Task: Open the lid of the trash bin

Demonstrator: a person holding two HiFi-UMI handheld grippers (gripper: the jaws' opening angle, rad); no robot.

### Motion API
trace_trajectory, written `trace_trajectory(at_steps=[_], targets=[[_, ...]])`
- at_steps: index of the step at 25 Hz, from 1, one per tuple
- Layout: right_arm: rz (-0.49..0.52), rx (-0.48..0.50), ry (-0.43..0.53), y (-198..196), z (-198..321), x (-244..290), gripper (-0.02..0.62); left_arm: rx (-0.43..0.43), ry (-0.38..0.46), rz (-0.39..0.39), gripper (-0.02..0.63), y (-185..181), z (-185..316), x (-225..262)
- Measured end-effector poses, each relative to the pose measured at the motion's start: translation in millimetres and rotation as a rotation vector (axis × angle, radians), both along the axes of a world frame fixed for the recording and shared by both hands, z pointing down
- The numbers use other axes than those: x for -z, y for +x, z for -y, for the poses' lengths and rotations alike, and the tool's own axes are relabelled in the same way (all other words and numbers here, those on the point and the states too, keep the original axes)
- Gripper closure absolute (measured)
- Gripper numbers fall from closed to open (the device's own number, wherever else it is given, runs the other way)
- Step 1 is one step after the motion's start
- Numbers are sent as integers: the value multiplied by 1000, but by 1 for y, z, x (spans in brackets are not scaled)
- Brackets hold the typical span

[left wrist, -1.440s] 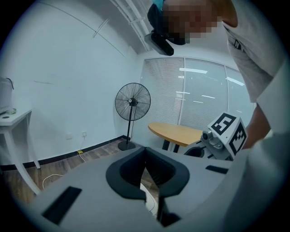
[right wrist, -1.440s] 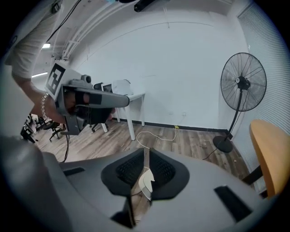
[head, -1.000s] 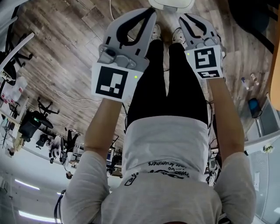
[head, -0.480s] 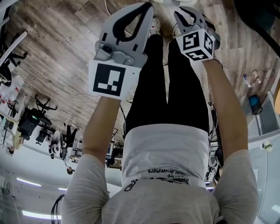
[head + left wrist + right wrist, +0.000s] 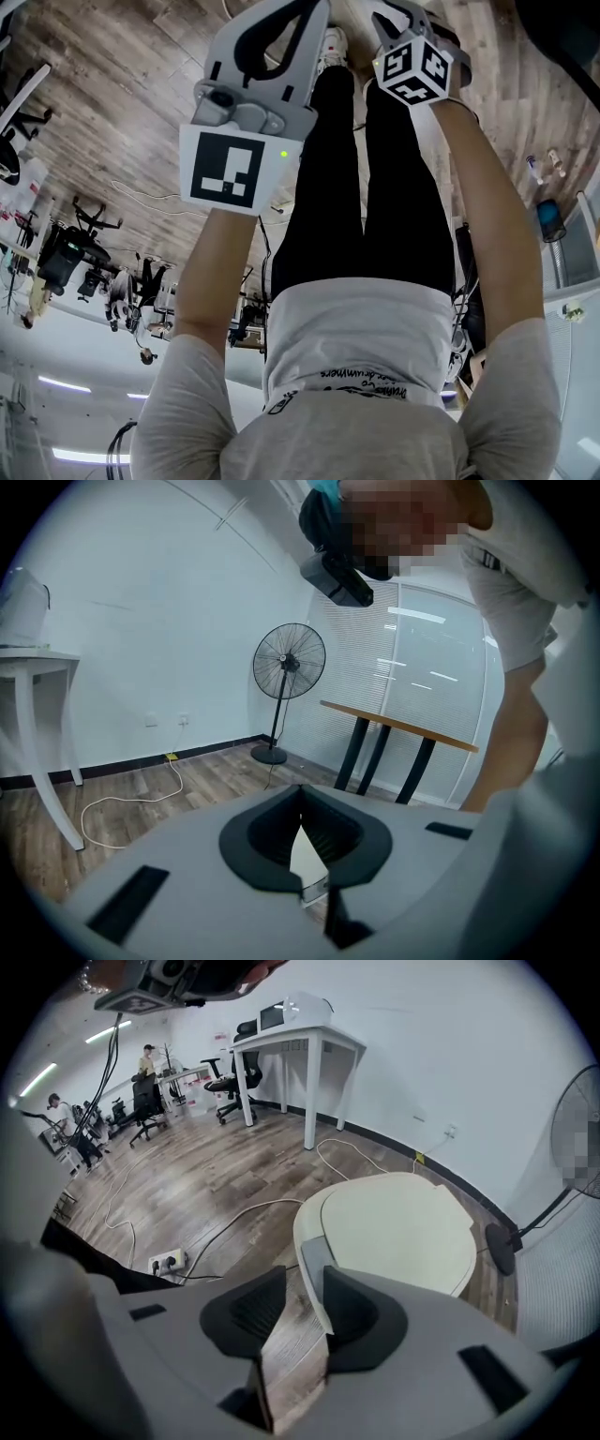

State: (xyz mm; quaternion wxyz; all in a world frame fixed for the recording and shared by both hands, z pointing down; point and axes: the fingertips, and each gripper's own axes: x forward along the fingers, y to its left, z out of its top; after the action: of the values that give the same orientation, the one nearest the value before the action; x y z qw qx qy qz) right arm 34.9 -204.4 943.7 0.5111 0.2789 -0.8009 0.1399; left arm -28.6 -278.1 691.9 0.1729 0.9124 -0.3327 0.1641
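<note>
The trash bin stands on the wooden floor in the right gripper view, with a cream lid lying closed and a grey tab at its near rim. My right gripper points steeply down at that near rim from above. Its jaws are opening, and only floor and the bin's edge show through the gap. In the head view it is at the top right. My left gripper points out across the room with its tips together and grips nothing. It sits at the top left of the head view.
A standing fan and a wooden-topped table are ahead of the left gripper. A white table, a power strip and loose cables lie around the bin. The person's legs stand between the grippers.
Both grippers have sunk toward the floor, the right one farther. The right gripper has rolled, so two faces of its marker cube show. The bin's lid has left the head view's top edge.
</note>
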Motion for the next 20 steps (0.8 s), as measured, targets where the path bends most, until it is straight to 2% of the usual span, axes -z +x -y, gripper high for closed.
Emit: trace_trajectory(at_steps=[9, 20], targets=[[-55, 26, -11, 1, -4, -21, 451, 0, -9, -2, 591, 0, -7, -10], [-165, 98, 18, 4, -2, -29, 491, -5, -13, 7, 591, 1, -11, -8]])
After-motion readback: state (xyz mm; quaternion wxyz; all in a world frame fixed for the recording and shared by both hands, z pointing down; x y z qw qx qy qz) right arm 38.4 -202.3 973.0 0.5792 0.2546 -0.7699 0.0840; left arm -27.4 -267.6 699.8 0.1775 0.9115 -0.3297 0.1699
